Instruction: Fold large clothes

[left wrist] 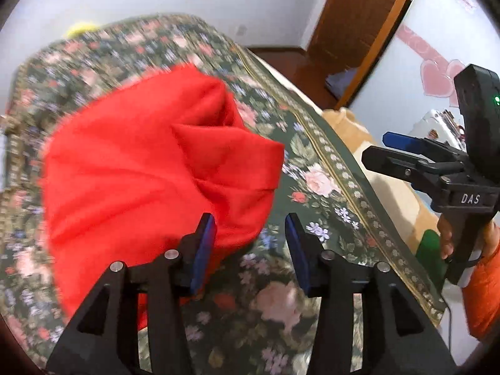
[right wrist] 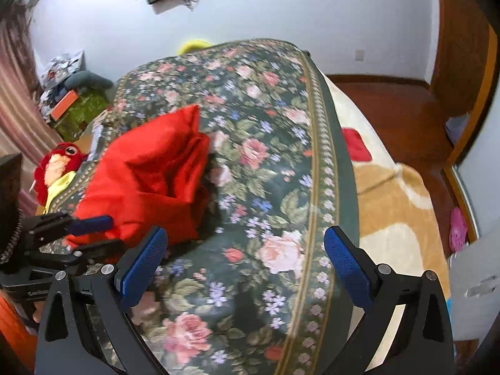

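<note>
Currently the bright red fabric garment (left wrist: 150, 168) lies bunched in a soft, creased heap on the dark green floral bedspread (left wrist: 312, 187) covering the bed, toward the spread's left portion as the right wrist view shows it (right wrist: 150, 184). It is not flat — folds overlap and one pocket-like opening faces up, so by judgement the fold is incomplete and the cloth needs to be spread or regripped before the next crease.

The left claw (left wrist: 250, 240) hangs over the garment's near edge with its blue pads apart to a moderate width; the left pad sits against the red cloth, but nothing is pinched between the two. The position suits picking up that near edge.

The right claw (right wrist: 245, 259) stands wide and empty over bare bedspread, apart from the garment. In the left wrist view it appears at the far right (left wrist: 384, 147), held by a hand (left wrist: 447, 237) in an orange sleeve, pointing toward the bed. Both claws angle steeply downward.

Beyond the spread's border lie a tan-and-cream blanket (right wrist: 390, 212) and a red plush toy (right wrist: 59, 165).
</note>
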